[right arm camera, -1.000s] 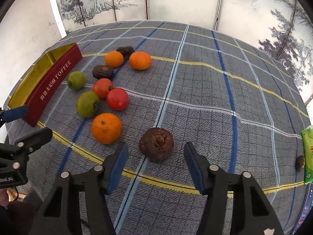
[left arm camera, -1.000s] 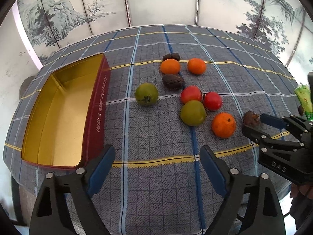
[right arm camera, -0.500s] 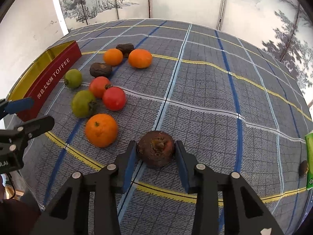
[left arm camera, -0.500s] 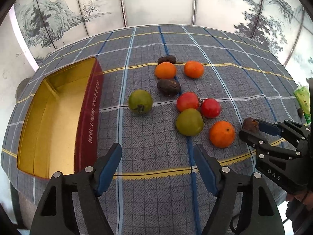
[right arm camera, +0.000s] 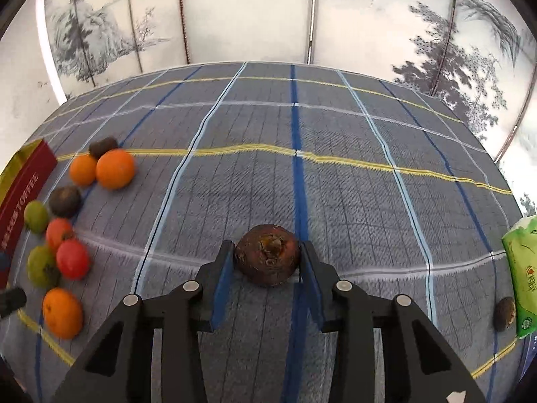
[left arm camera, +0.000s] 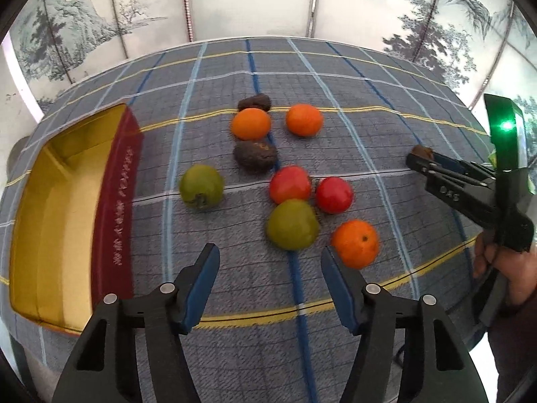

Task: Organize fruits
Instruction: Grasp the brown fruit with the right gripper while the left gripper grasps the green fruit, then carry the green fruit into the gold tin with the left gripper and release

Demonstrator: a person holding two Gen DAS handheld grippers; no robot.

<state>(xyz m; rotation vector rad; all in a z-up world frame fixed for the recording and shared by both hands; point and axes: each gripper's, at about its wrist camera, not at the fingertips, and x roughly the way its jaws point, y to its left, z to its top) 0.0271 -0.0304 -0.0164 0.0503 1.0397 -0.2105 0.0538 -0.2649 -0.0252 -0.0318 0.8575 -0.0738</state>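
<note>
Checked tablecloth (right arm camera: 352, 201), grey with blue, white and yellow lines, covering a table that curves away at its edges; wide bare stretch across the middle and right. Painted screen (right arm camera: 436, 33) of misty trees behind. Red tin (left arm camera: 114, 208) with gold inside, lying open at the left edge. Fruit cluster beside it: three oranges, nearest one (left arm camera: 355, 243); two red tomatoes, one (left arm camera: 334, 194); two green fruits, one (left arm camera: 201, 186); two dark lumps, one (left arm camera: 255, 155). Green packet (right arm camera: 522, 275) at the right edge, a small dark fruit (right arm camera: 504, 308) touching it. Left gripper (left arm camera: 270, 288), fingers spread wide, nothing between them, hanging just short of the cluster. Right gripper (right arm camera: 267, 278), closed tight on a dark brown fruit (right arm camera: 267, 259), well apart from the tin.
</note>
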